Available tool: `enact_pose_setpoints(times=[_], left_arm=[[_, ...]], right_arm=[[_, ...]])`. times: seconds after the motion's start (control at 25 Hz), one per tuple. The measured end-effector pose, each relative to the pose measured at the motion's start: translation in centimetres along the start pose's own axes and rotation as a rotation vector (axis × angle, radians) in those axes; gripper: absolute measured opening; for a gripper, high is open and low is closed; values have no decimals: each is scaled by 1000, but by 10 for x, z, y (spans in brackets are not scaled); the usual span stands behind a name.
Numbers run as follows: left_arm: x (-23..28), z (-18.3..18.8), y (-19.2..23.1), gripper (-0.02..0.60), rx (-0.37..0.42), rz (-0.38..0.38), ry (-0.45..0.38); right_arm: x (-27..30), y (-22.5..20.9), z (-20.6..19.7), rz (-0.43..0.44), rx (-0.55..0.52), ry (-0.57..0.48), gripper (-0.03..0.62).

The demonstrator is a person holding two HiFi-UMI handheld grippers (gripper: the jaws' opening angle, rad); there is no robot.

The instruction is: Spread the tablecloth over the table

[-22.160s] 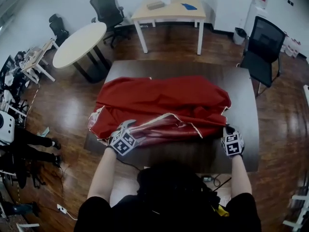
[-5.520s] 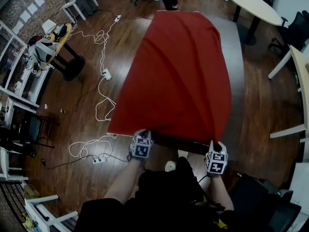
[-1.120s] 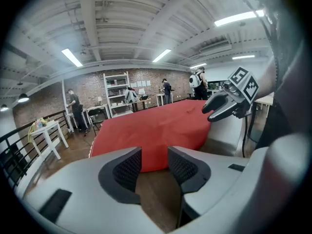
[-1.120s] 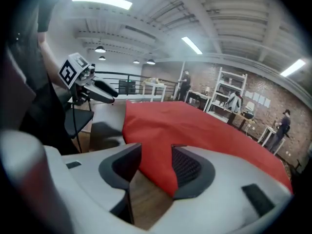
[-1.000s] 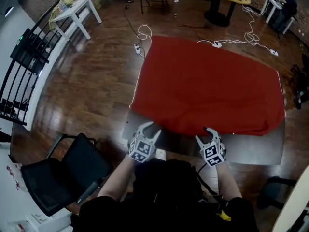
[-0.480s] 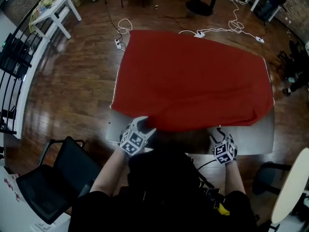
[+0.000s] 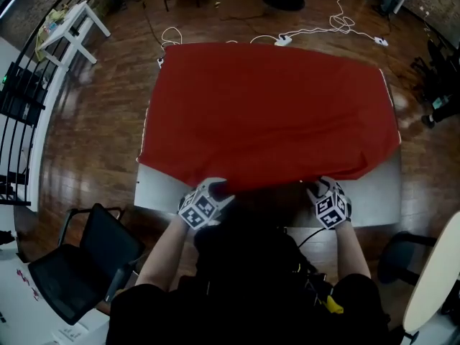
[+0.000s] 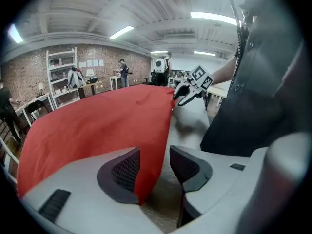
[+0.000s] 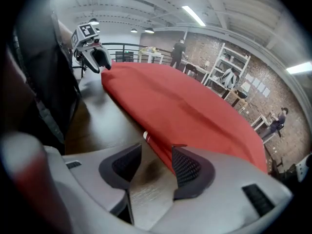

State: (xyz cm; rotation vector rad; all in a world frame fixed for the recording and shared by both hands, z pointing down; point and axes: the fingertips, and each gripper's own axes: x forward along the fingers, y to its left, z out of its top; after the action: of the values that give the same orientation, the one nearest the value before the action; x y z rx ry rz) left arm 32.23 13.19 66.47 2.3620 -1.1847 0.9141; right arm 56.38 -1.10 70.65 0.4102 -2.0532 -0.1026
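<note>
The red tablecloth (image 7: 266,106) covers most of the table (image 7: 162,196); a bare strip of tabletop stays along the near side. My left gripper (image 7: 215,189) is at the cloth's near hem. In the left gripper view its jaws (image 8: 154,156) have just been closing with the hanging cloth edge (image 8: 97,121) between them. The cloth rests against one pad, and a gap shows at the other. My right gripper (image 7: 318,187) stands open at the hem further right. In the right gripper view the cloth (image 9: 195,111) reaches one pad (image 9: 187,167), with bare table (image 9: 102,116) between the jaws.
A black office chair (image 7: 79,264) stands on the floor at the near left. Cables (image 7: 323,31) lie on the wooden floor beyond the table's far side. A white table (image 7: 65,20) and a black railing (image 7: 18,85) are at the far left. A pale round tabletop (image 7: 435,279) shows at the near right.
Both grippers have shifted to the right along the table's near side and now sit at the cloth's near hem. The left gripper's jaws now straddle the cloth edge.
</note>
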Motion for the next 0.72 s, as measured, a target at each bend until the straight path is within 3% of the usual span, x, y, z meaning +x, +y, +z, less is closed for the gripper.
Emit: enact_pose_setpoints(times=[0.08, 0.2, 0.28, 0.48, 0.72], left_arm=[[11, -8, -5, 193, 34, 45, 69], [18, -21, 5, 203, 76, 181, 146], [22, -28, 15, 209, 67, 229, 184], [29, -31, 38, 208, -60, 232, 201], [40, -44, 65, 166, -267, 223, 179]], right_arm=[[6, 3, -9, 54, 5, 12, 201], [10, 0, -17, 86, 9, 6, 201], [15, -9, -18, 101, 85, -13, 201], [23, -25, -3, 157, 385, -36, 201], [47, -25, -9, 61, 392, 100, 206]])
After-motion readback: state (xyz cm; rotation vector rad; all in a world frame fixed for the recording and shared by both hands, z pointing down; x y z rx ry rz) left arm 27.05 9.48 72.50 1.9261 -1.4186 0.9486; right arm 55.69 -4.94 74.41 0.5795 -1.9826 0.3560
